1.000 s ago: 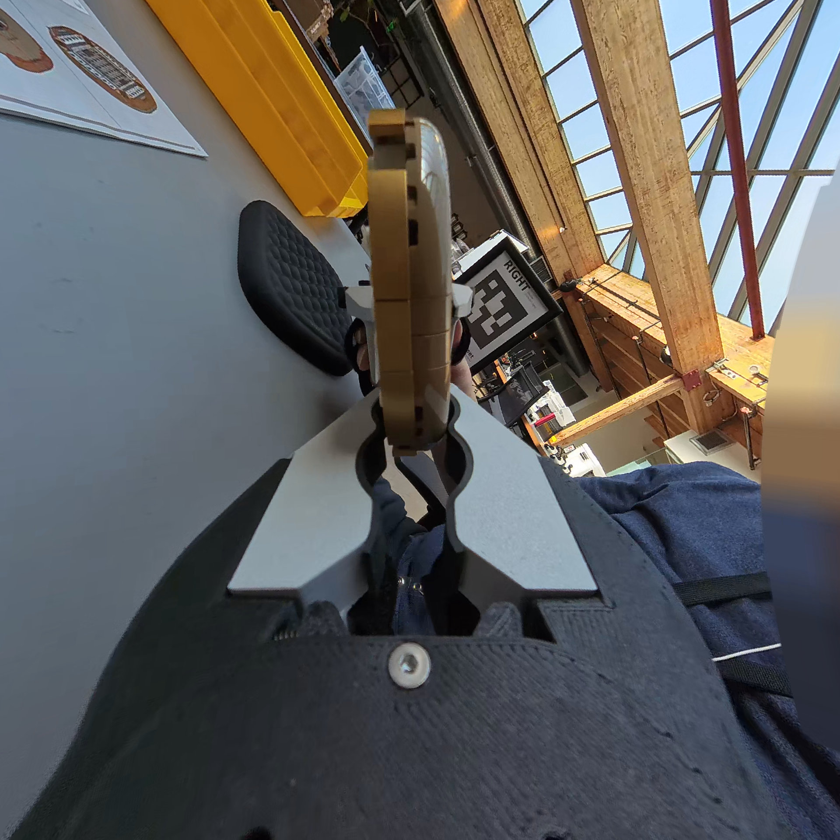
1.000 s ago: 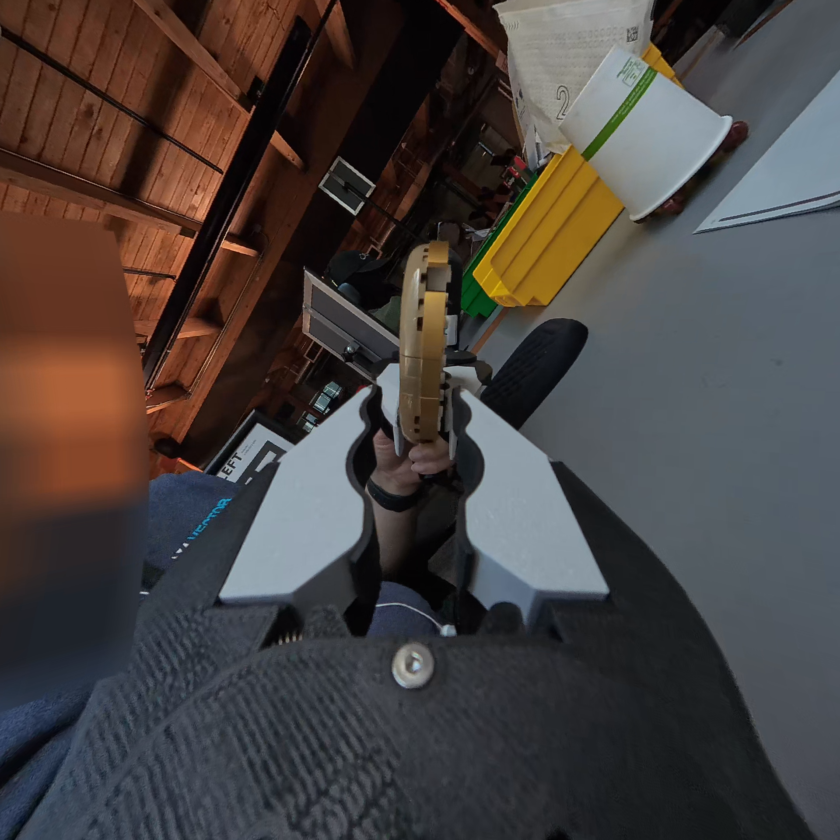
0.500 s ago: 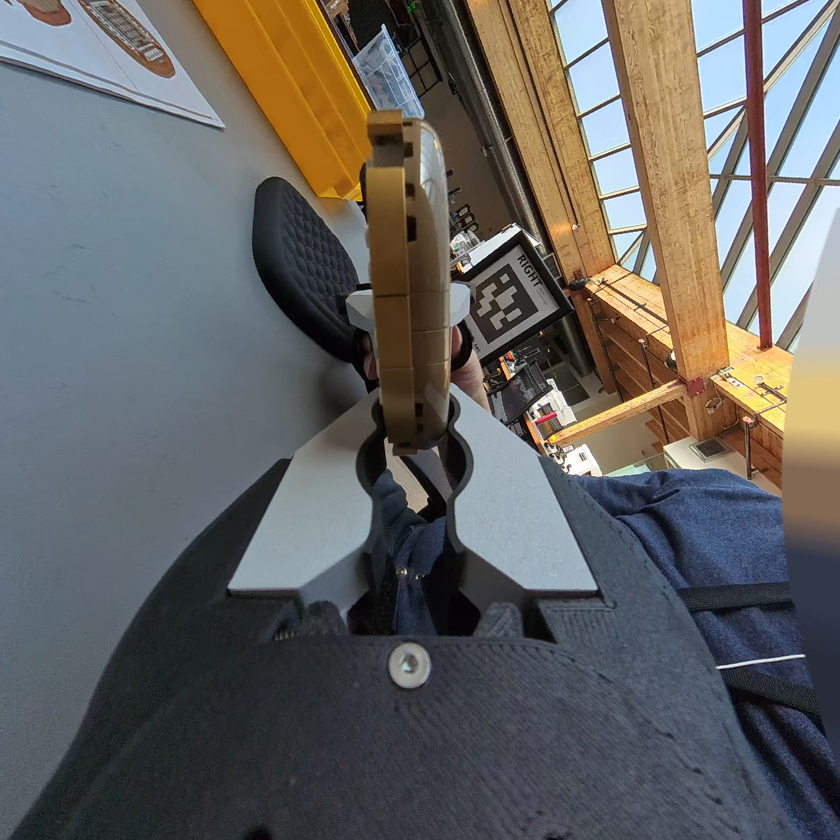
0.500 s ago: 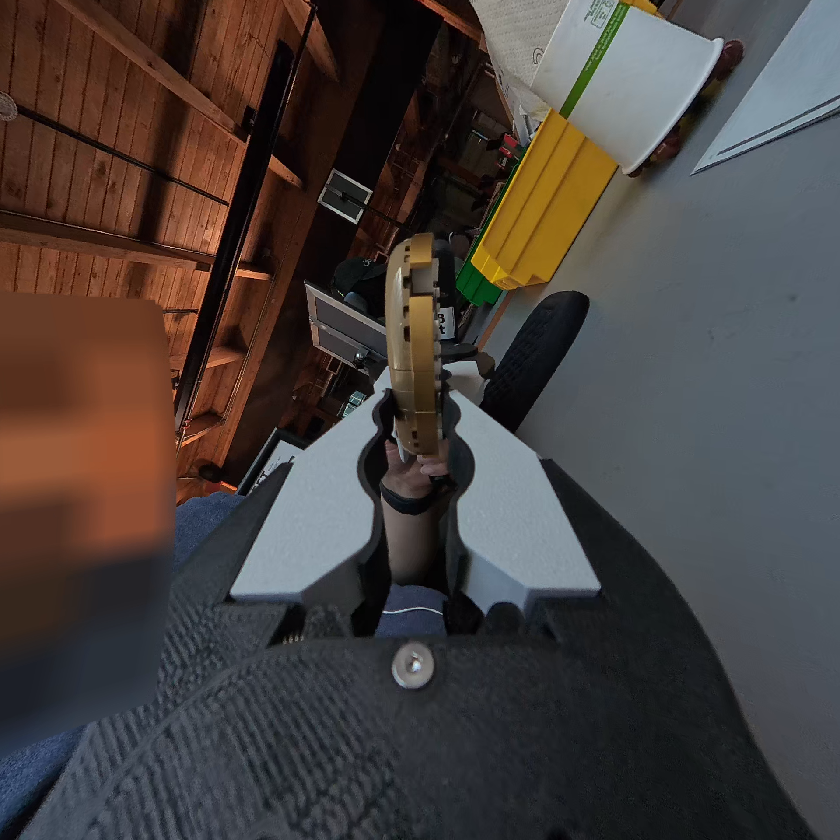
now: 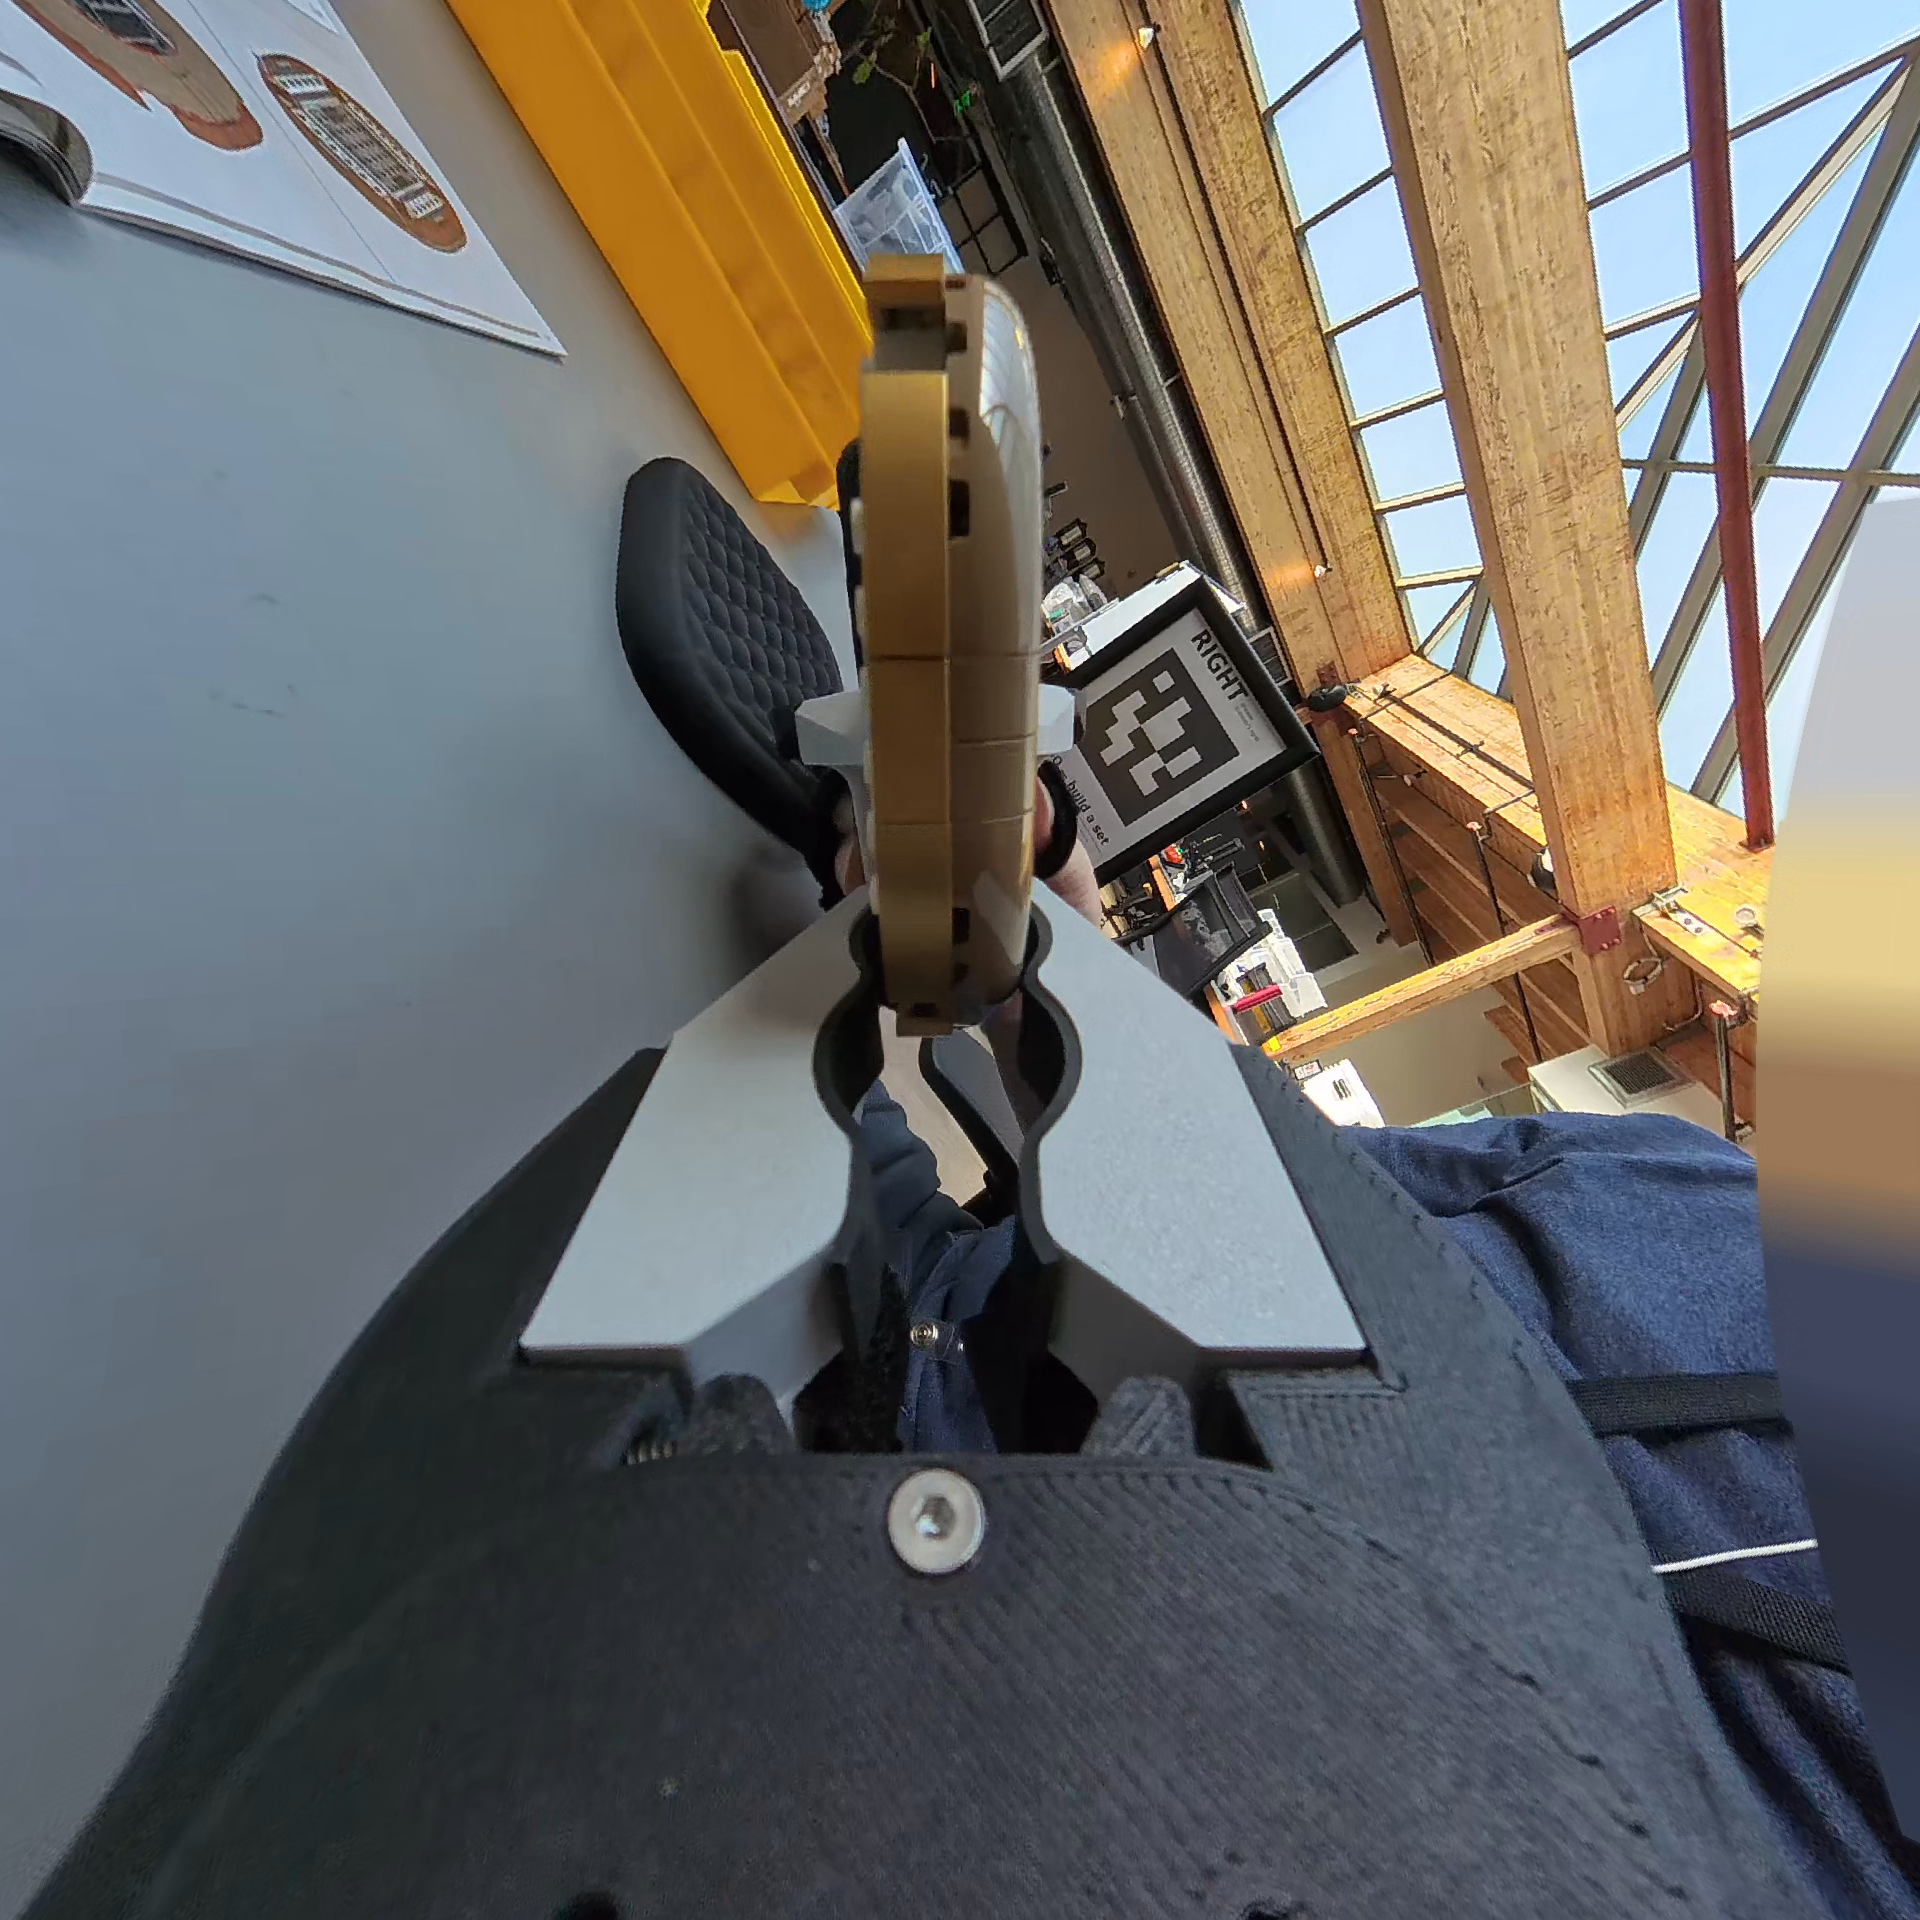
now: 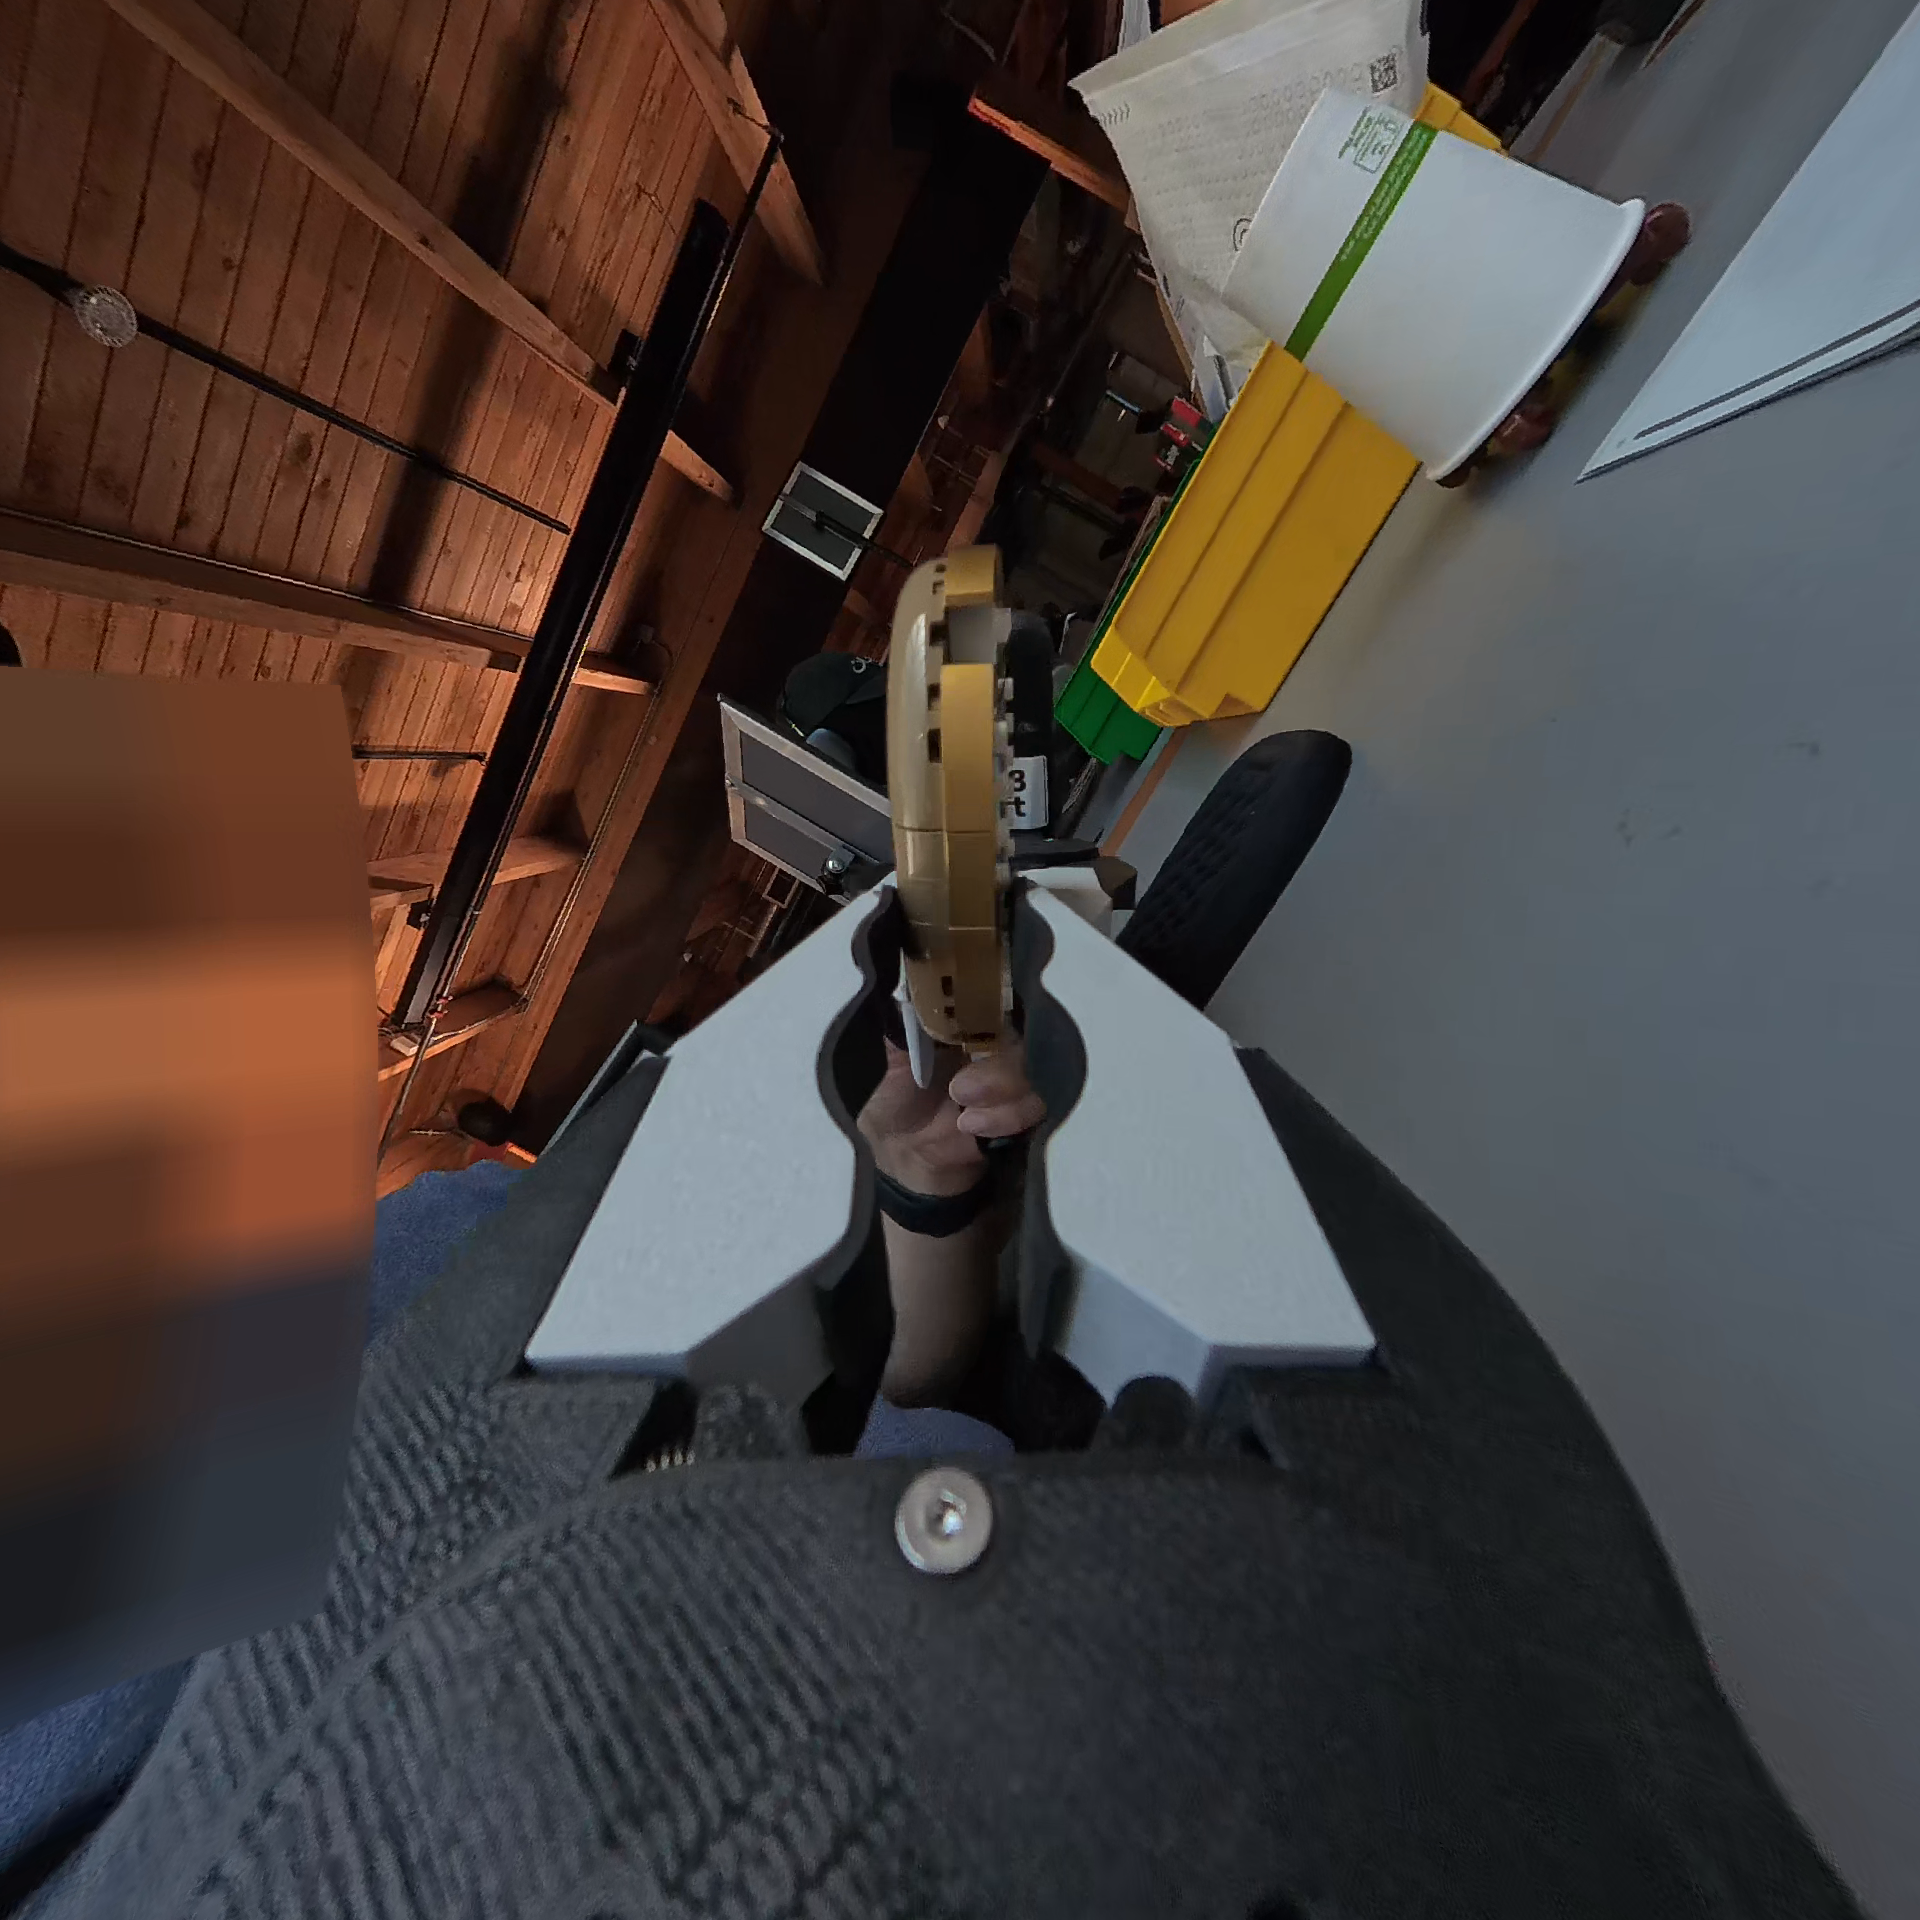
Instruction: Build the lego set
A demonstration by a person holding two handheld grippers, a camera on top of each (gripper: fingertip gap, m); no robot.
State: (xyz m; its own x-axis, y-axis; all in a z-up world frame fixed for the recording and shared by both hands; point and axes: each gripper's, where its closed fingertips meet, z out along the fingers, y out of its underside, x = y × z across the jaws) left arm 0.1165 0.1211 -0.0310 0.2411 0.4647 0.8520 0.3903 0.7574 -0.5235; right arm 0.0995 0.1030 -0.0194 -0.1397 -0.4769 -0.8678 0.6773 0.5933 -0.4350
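Note:
A flat, rounded gold lego assembly (image 5: 914,623) is held up in the air, seen edge-on. My left gripper (image 5: 951,935) is shut on its near end. The right gripper's grey fingertips (image 5: 826,727) clamp the same assembly farther up, in front of its black-and-white marker plate (image 5: 1174,727). In the right wrist view the gold assembly (image 6: 940,769) stands between my right gripper's (image 6: 954,914) closed fingers. A hand (image 6: 956,1112) with a black wristband shows just behind them. The assembly's flat faces are hidden in both views.
A grey table (image 5: 312,831) carries a black padded rest (image 5: 717,623), a yellow bin (image 5: 665,208) and an open instruction booklet (image 5: 260,156). The right wrist view shows the yellow bin (image 6: 1247,540), a green bin (image 6: 1101,717), a white tub (image 6: 1434,312) and a paper sheet (image 6: 1787,312). Left and right tips are no more than a few centimetres apart.
Both grippers keep their hold on the gold assembly. Both grippers have turned a little with it: more of the booklet shows on the left, and the tub and bins have shifted on the right.

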